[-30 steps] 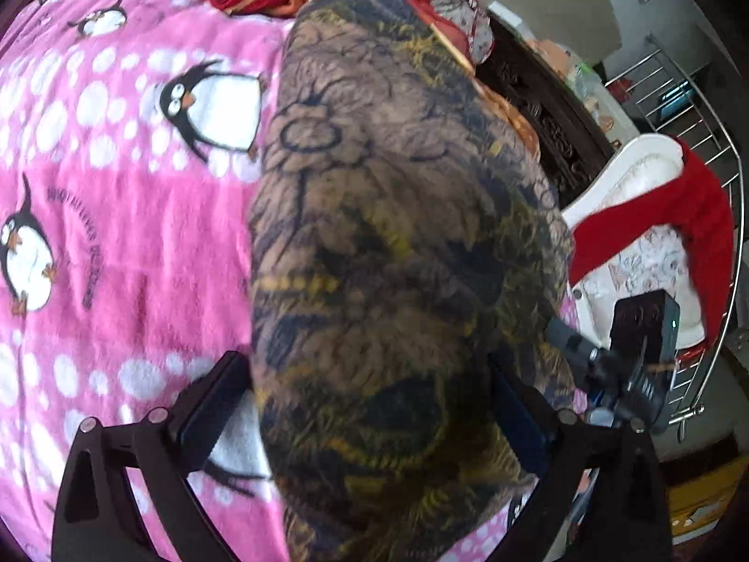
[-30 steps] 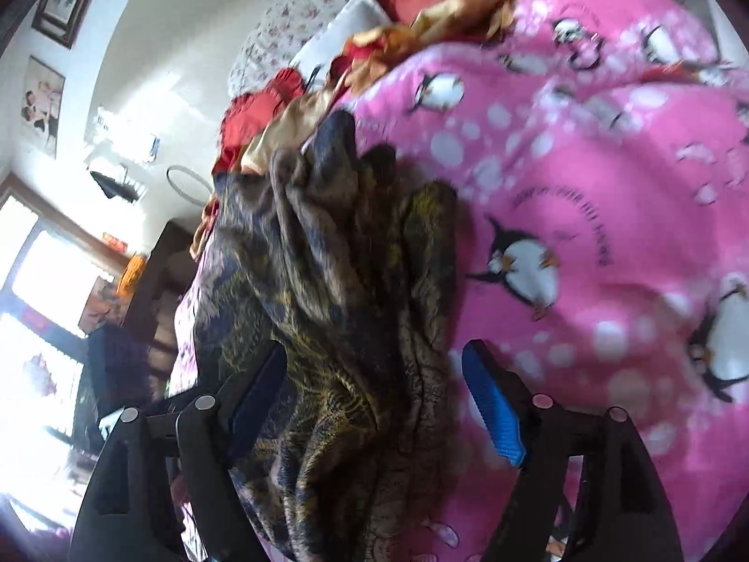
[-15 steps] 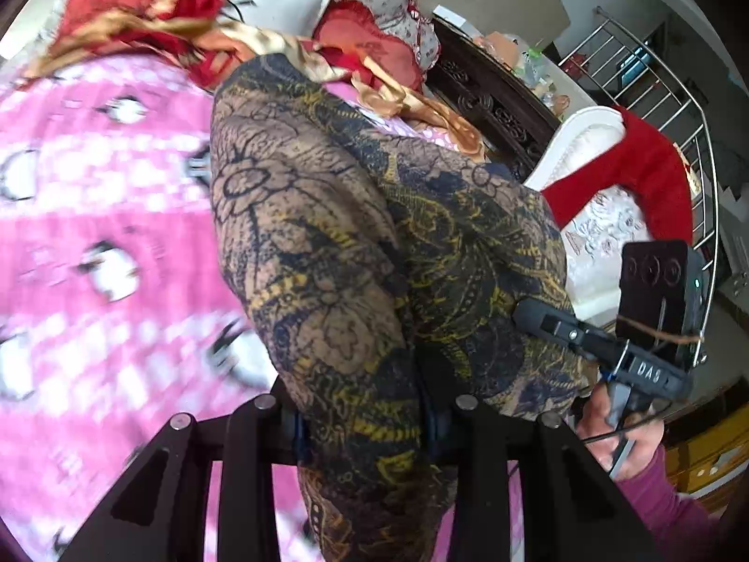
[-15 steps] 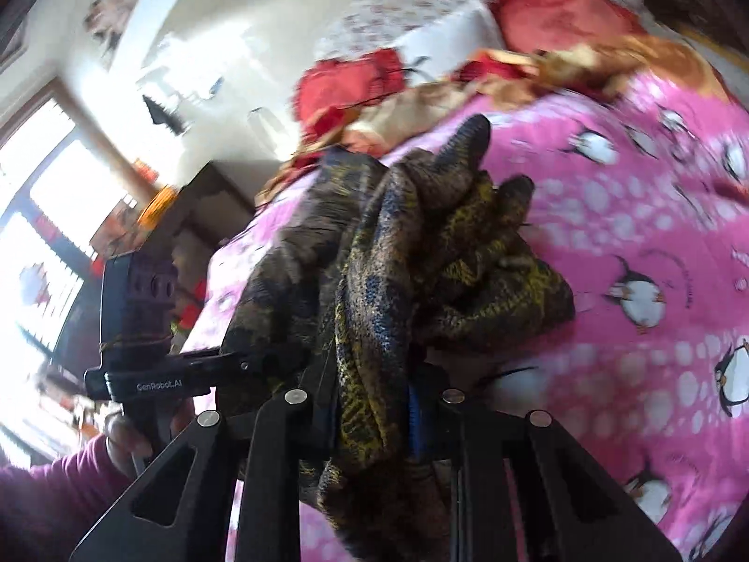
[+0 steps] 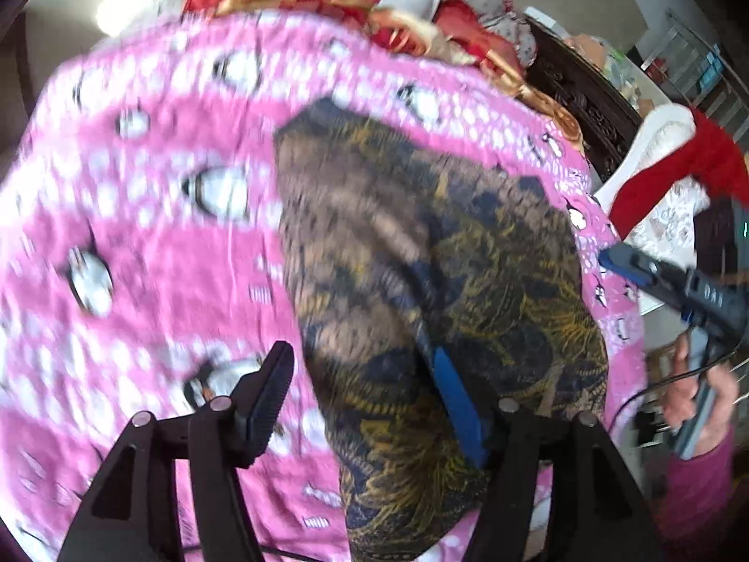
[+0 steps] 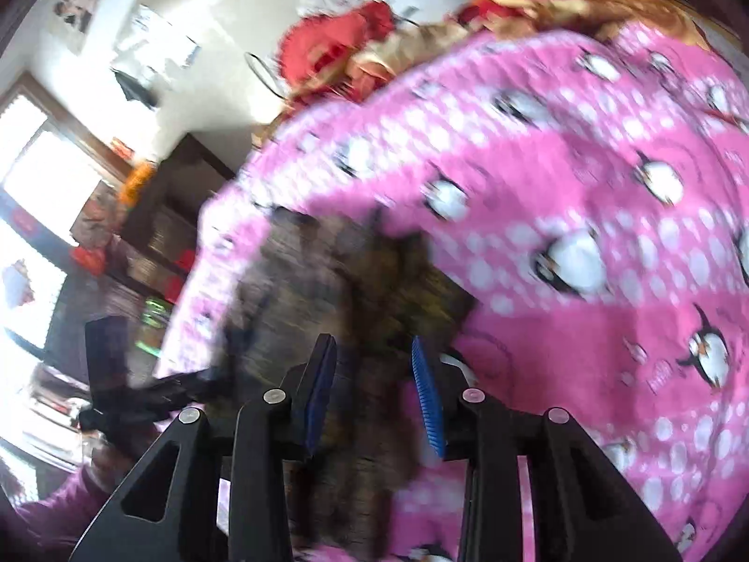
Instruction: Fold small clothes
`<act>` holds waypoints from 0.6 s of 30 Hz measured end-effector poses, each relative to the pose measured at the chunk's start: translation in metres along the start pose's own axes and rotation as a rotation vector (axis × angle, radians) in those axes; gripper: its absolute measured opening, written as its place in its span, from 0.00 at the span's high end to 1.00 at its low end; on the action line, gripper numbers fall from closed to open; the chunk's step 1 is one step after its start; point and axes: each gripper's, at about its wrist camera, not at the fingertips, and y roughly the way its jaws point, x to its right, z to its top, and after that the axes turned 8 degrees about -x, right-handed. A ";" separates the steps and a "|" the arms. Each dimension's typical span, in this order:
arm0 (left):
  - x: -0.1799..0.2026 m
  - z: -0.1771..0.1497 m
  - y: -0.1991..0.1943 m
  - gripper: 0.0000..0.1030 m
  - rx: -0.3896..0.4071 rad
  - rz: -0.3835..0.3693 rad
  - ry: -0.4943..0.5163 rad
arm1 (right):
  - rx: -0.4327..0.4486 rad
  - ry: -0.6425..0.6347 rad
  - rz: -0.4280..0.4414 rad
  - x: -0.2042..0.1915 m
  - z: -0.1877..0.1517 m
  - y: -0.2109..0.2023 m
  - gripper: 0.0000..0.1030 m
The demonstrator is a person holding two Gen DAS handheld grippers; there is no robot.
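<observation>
A dark brown and navy garment with a yellow floral print (image 5: 421, 281) lies on the pink penguin blanket (image 5: 164, 257). My left gripper (image 5: 360, 374) is open above the garment's near end, its fingers apart on either side of the cloth edge. In the right wrist view the same garment (image 6: 346, 271) is blurred and lies ahead of my right gripper (image 6: 374, 370), which is open with cloth showing between its fingers. The right gripper also shows at the right edge of the left wrist view (image 5: 674, 281), beside the garment.
Red and gold bedding and pillows (image 5: 374, 9) are heaped at the head of the bed. A dark carved cabinet (image 5: 585, 98) and a white chair with a red cloth (image 5: 679, 173) stand on one side. A window (image 6: 33, 215) lies beyond the bed edge.
Both grippers were shut on the garment half a second ago and have opened. The garment has dropped from a raised bunch to lie flatter on the blanket.
</observation>
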 end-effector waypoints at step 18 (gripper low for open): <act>0.014 -0.015 0.015 0.21 0.087 0.230 0.081 | -0.046 -0.070 -0.187 -0.020 0.009 0.051 0.82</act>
